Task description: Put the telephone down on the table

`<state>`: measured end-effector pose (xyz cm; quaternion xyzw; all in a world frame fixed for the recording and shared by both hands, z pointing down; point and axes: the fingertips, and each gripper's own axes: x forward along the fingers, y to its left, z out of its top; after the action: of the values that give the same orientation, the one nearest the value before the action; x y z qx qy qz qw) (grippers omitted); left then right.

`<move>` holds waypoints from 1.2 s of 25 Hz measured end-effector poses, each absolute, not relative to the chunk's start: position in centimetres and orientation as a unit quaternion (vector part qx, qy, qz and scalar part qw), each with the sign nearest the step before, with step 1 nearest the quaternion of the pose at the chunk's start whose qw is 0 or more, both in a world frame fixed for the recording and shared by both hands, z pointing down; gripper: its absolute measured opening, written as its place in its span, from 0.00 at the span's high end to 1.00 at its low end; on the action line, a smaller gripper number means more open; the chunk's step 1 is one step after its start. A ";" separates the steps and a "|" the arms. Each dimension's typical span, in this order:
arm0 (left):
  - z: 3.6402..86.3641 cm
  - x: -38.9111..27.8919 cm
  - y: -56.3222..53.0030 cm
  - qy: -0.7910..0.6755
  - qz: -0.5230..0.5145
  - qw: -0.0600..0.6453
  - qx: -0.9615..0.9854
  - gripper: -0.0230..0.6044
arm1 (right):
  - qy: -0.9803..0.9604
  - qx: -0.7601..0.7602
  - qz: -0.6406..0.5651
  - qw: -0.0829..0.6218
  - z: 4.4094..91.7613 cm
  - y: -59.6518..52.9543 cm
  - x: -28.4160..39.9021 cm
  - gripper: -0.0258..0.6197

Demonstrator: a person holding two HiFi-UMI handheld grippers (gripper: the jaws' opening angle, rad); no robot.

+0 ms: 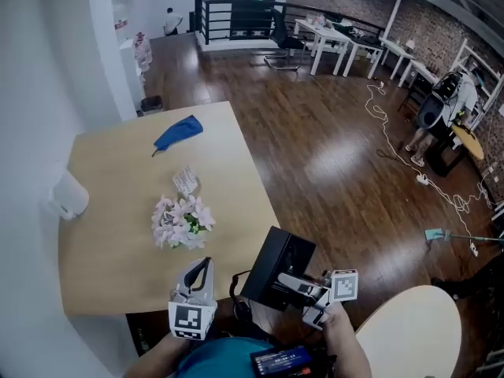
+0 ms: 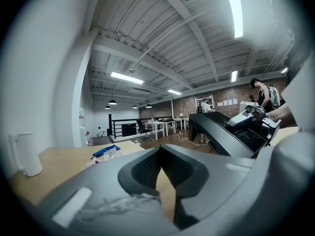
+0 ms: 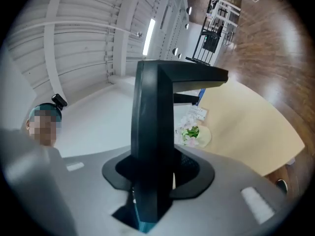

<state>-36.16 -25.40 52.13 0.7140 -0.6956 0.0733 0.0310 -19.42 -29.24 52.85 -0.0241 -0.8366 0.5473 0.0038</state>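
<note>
The black telephone (image 1: pixel 276 268) hangs in the air just off the near right corner of the wooden table (image 1: pixel 118 179). My right gripper (image 1: pixel 293 283) is shut on its edge. In the right gripper view the phone's thin black body (image 3: pixel 152 127) stands upright between the jaws of my right gripper (image 3: pixel 152 168). My left gripper (image 1: pixel 205 264) hovers over the table's near edge, left of the phone. Its jaws meet at the tips with nothing between them (image 2: pixel 160 150). The left gripper view shows the phone (image 2: pixel 221 132) off to the right.
On the table lie a bunch of pale pink flowers (image 1: pixel 183 221), a small printed card (image 1: pixel 186 179), a blue cloth (image 1: pixel 178 132) and a white jug (image 1: pixel 69 195) at the left edge. A pale round tabletop (image 1: pixel 417 337) sits at the lower right, over dark wood floor.
</note>
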 end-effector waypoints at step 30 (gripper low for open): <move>55.0 -43.1 -25.9 -0.799 0.122 0.087 0.582 0.94 | -0.770 -0.212 0.581 0.156 68.5 -37.4 -31.5 0.73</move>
<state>-43.07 -25.94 54.96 0.5824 -0.7991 0.1216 0.0865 -31.52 -37.39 68.49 -0.2123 -0.7703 0.5808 0.1559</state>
